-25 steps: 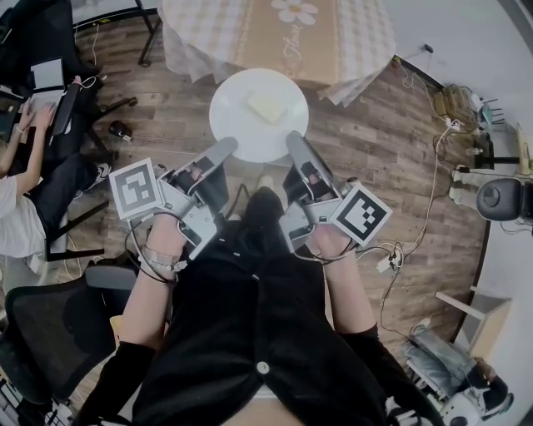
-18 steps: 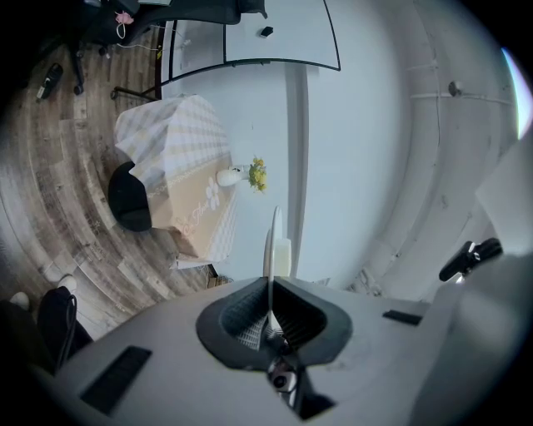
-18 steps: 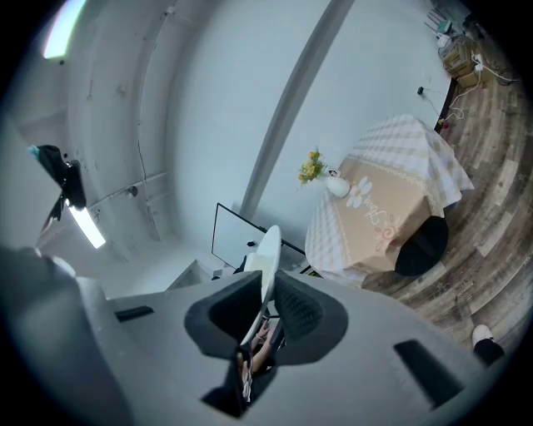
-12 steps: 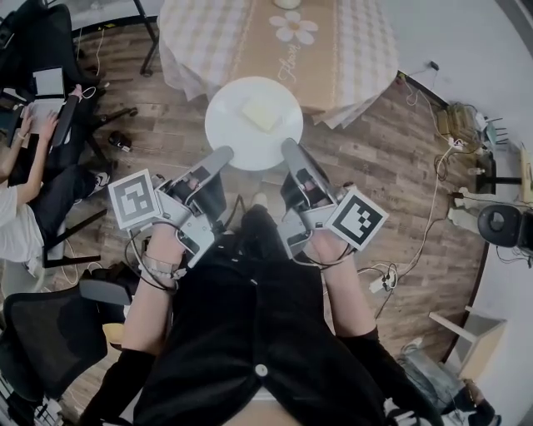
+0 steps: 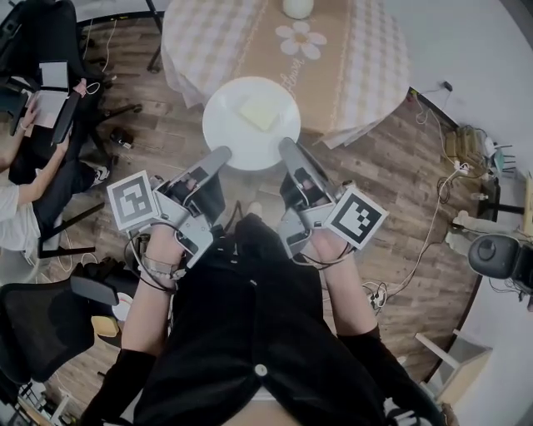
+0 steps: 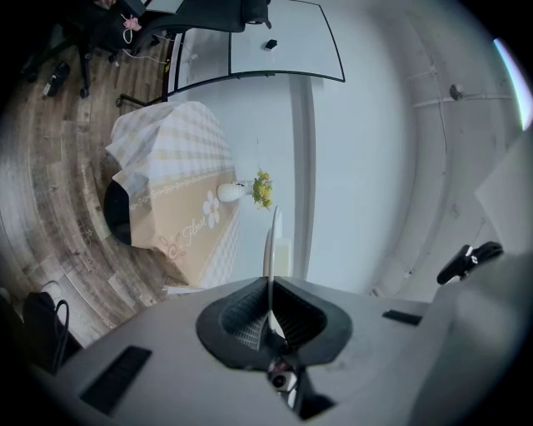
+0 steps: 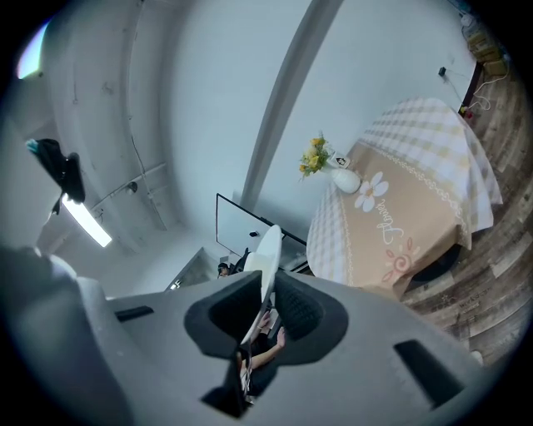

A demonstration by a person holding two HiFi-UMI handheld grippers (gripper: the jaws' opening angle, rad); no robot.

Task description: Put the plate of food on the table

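at the near edge of the round table with checked cloth [image 5: 358, 58]: round white plate [image 5: 241, 137] carrying a pale yellow square of food [image 5: 261, 111], held in the air. left gripper [image 5: 221, 155] and right gripper [image 5: 288, 150] jaws each clamped on its near rim. the plate shows only edge-on in both gripper views. white vase [image 5: 298, 7] cut off at the top.

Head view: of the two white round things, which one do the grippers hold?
The plate carrying pale food; left gripper and right gripper pinch its near rim. The vase stands on the table.
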